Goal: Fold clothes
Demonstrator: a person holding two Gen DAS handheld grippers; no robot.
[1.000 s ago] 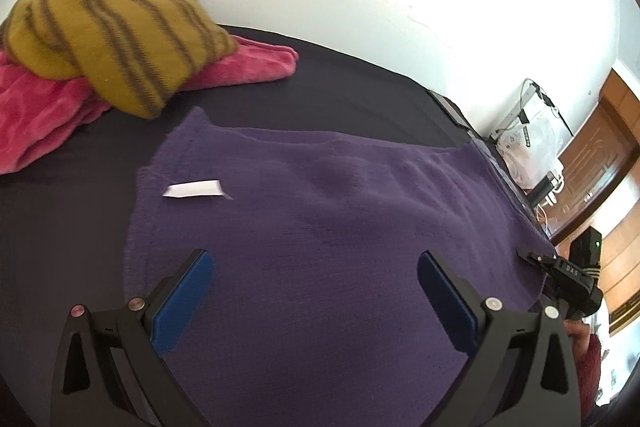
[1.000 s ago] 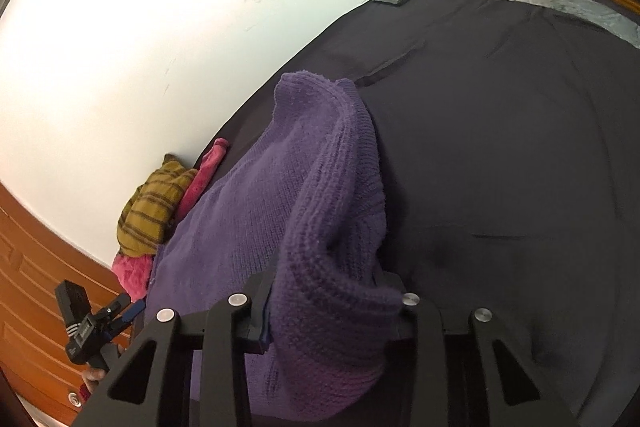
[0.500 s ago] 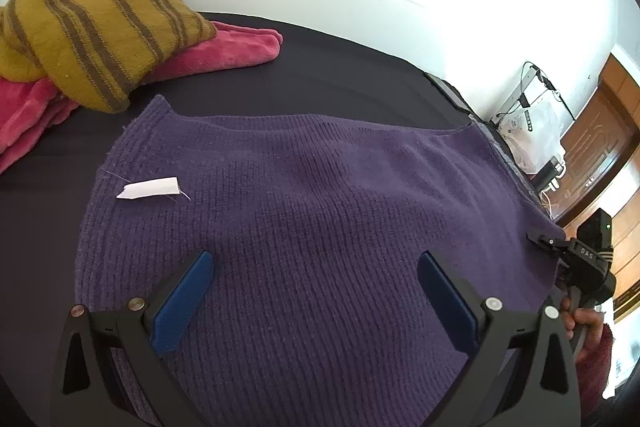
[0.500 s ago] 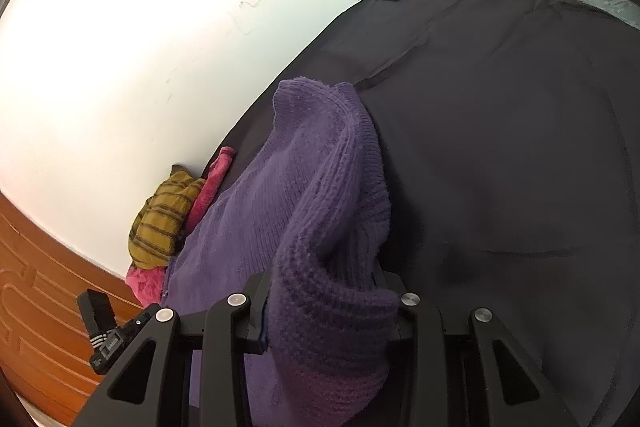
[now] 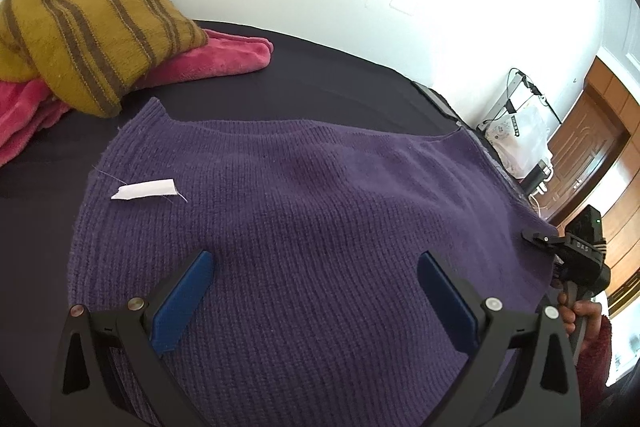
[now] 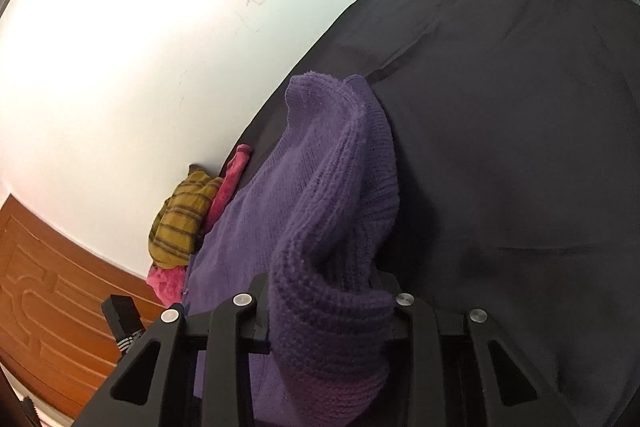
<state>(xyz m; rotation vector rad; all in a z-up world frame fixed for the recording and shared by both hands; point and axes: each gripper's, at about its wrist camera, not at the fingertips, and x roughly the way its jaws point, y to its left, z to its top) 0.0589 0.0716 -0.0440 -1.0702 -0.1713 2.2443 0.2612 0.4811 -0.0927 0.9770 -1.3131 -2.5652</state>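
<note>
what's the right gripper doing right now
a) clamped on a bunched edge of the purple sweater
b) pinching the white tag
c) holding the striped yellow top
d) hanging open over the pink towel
a, in the right wrist view the right gripper is shut on a thick bunch of the purple sweater, while the left gripper is open above the flat part.

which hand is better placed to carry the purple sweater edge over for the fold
Right. The right tongs are already shut on a bunched edge of the purple sweater, lifted off the dark bed cover. The left tongs hang open above the flat knit, gripping nothing.
</note>
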